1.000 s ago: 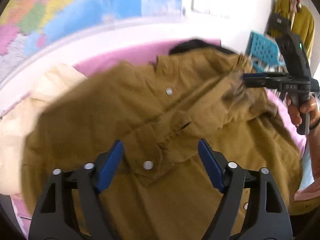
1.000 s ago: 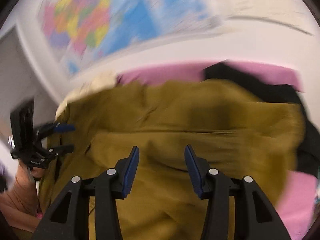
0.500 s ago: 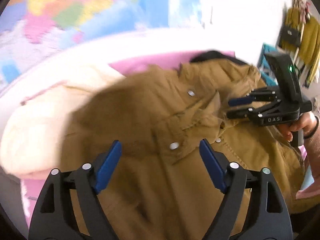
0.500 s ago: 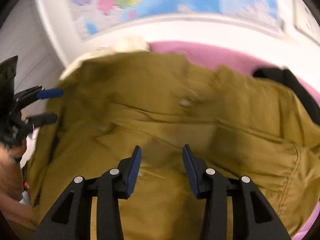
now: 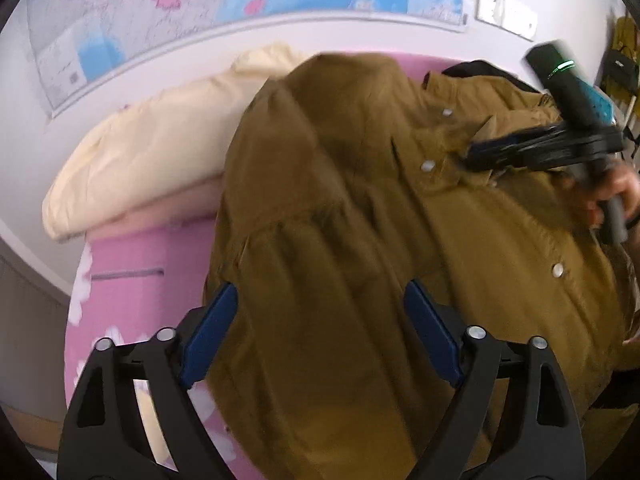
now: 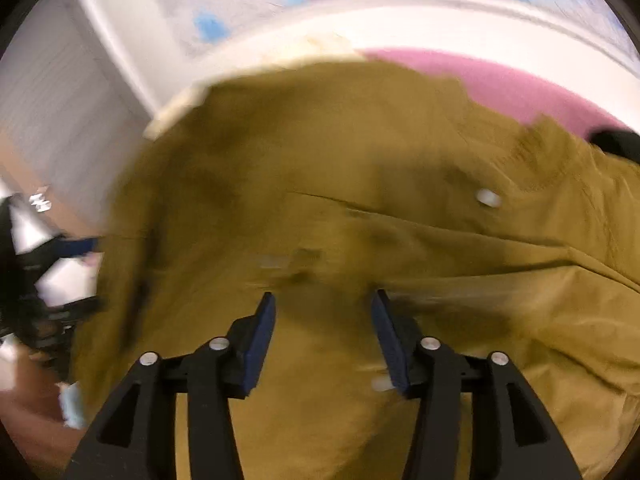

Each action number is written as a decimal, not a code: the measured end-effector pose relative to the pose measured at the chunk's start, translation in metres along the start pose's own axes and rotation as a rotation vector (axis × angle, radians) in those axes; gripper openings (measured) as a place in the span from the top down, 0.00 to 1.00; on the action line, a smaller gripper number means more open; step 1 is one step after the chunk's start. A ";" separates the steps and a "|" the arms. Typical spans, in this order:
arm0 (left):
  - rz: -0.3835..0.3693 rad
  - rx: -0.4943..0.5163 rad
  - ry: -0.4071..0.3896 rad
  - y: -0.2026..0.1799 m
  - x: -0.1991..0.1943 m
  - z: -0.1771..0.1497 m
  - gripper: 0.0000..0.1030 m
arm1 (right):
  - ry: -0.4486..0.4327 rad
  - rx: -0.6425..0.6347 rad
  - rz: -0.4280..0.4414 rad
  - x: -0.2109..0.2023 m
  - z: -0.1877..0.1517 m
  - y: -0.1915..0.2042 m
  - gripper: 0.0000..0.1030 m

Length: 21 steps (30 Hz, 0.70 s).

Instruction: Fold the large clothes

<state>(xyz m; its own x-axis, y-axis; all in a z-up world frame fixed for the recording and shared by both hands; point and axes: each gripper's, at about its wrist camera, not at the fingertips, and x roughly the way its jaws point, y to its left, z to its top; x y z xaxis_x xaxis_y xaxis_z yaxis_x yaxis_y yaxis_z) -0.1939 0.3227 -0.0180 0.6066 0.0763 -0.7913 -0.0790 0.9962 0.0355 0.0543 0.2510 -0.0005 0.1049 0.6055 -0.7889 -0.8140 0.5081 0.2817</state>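
A large mustard-brown shirt (image 5: 360, 200) with silver snaps lies spread on a pink bed; its front also fills the right wrist view (image 6: 360, 160). My left gripper (image 5: 320, 292) hovers over the shirt's left side. Its jaws are closing, with cloth under them but not pinched. It also shows blurred at the left edge of the right wrist view (image 6: 94, 274). My right gripper (image 6: 323, 299) hangs above the shirt front, its jaws opening with nothing pressed between the pads. From the left wrist view, the right gripper (image 5: 470, 157) is near the collar, held by a hand.
A cream duvet (image 5: 152, 152) lies at the bed's left end on the pink flowered sheet (image 5: 132, 256). A black garment (image 5: 472, 68) sits behind the collar. A map (image 5: 240, 0) covers the wall, and clothes hang at far right (image 5: 624, 32).
Both grippers have slid left across the shirt, so the cream duvet and pink sheet now show beside it. The right gripper's jaws stand wider than before.
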 end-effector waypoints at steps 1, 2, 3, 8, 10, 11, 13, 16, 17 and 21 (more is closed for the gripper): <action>-0.010 -0.013 0.005 0.004 -0.001 -0.002 0.37 | -0.004 -0.022 0.041 -0.003 -0.002 0.010 0.47; -0.037 -0.040 0.006 0.011 -0.001 -0.005 0.48 | -0.002 -0.070 0.112 -0.005 -0.005 0.031 0.42; -0.057 -0.050 0.002 0.016 -0.001 -0.005 0.53 | 0.006 -0.099 0.153 -0.003 -0.007 0.046 0.40; -0.131 -0.105 -0.045 0.035 -0.013 -0.006 0.64 | 0.141 -0.217 0.361 0.041 -0.025 0.123 0.33; -0.158 -0.138 -0.048 0.041 -0.019 -0.007 0.60 | 0.207 -0.228 0.400 0.068 -0.034 0.143 0.26; -0.157 -0.152 -0.049 0.045 -0.021 -0.007 0.57 | 0.235 -0.235 0.381 0.084 -0.038 0.151 0.25; -0.143 -0.159 -0.051 0.047 -0.025 -0.007 0.56 | 0.263 -0.227 0.399 0.097 -0.042 0.157 0.43; -0.161 -0.169 -0.072 0.054 -0.034 -0.007 0.55 | 0.272 -0.224 0.472 0.093 -0.040 0.165 0.95; -0.163 -0.168 -0.096 0.056 -0.043 -0.005 0.54 | 0.249 -0.226 0.492 0.084 -0.037 0.165 0.95; -0.226 -0.201 -0.225 0.075 -0.087 0.016 0.32 | 0.078 -0.267 0.499 0.006 0.004 0.157 0.96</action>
<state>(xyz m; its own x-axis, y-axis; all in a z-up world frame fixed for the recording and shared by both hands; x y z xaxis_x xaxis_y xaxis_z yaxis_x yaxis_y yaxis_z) -0.2400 0.3911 0.0636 0.7834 -0.1155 -0.6107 -0.0629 0.9628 -0.2627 -0.0700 0.3370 0.0410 -0.3638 0.6805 -0.6361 -0.8711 -0.0065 0.4911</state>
